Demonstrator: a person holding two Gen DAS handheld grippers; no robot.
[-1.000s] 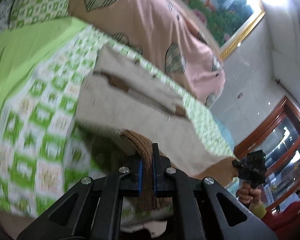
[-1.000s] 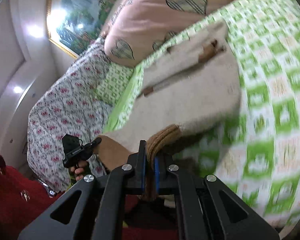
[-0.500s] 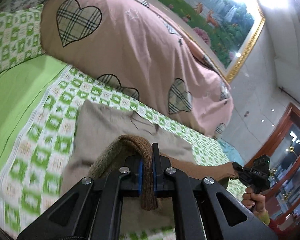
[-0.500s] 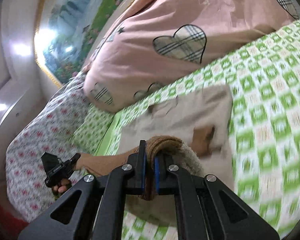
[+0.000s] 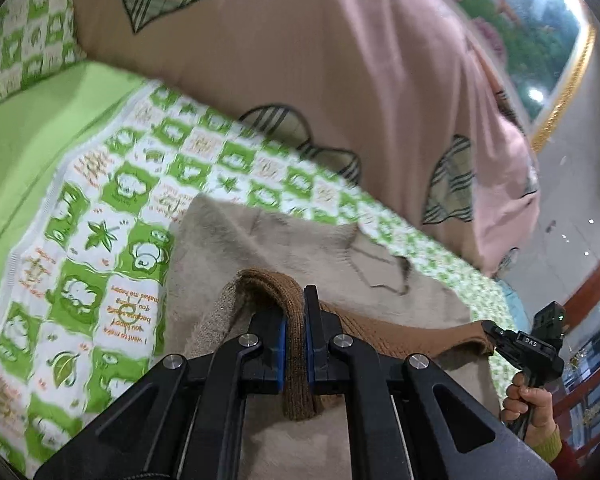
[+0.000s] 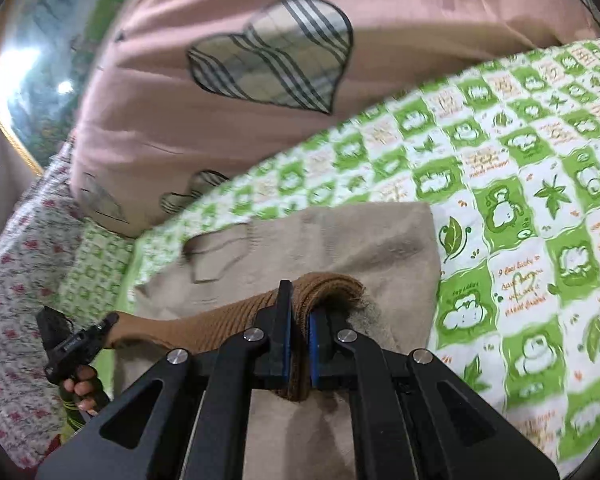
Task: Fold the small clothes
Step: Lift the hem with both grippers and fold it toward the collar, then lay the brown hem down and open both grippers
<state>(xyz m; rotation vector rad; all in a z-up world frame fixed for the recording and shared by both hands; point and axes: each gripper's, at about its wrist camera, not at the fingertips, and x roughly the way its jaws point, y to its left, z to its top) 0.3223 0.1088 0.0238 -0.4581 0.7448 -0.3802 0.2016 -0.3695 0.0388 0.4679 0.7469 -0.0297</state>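
Observation:
A small beige knit garment [image 5: 284, 252] with a brown ribbed hem [image 5: 400, 336] lies on a green-and-white checked bedsheet [image 5: 112, 216]. My left gripper [image 5: 295, 312] is shut on the left end of the brown hem. My right gripper [image 6: 296, 308] is shut on the right end of the hem [image 6: 204, 330]. The hem is stretched between both grippers and held over the beige body [image 6: 340, 240], which lies flat beyond it. Each gripper shows in the other's view, the right one [image 5: 528, 344] and the left one [image 6: 76, 340].
A pink quilt with plaid hearts [image 5: 340, 60] is piled on the bed just beyond the garment, also seen in the right wrist view [image 6: 260, 60]. A plain green sheet [image 5: 24, 136] lies left. A floral cover [image 6: 16, 320] and a framed picture [image 5: 540, 20] are further off.
Both grippers have carried the brown hem forward over the garment, toward the pink quilt. The lower part now lies doubled over the beige body. The grip has not changed.

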